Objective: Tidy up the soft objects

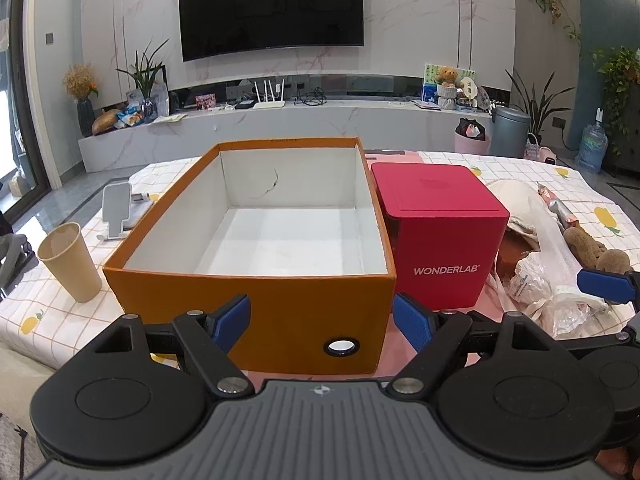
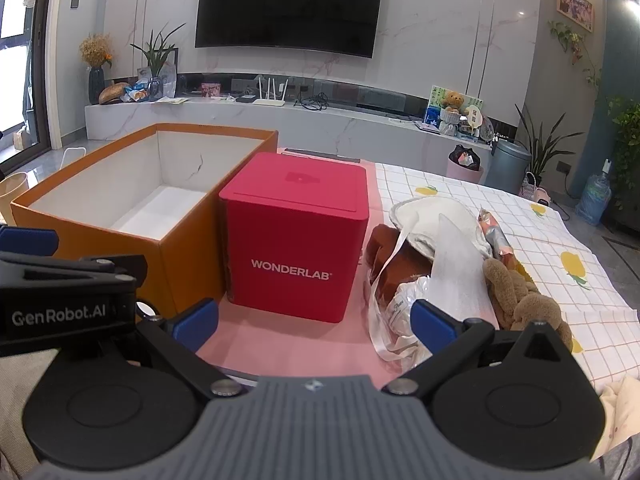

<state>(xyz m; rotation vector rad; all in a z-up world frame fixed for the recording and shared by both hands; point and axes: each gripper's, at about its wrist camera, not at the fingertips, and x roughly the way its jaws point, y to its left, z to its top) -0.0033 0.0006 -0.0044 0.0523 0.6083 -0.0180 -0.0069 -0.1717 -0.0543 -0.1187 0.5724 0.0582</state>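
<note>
Nearest, the left gripper and right gripper are held spread, empty. Beyond lies a soft pile, right of the red box; the empty orange box awaits. One item should be pinched centrally.

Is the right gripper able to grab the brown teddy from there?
Probably yes. The right gripper is open, the brown plush toy lies uncovered just beyond its right finger, and nothing blocks the way.
</note>
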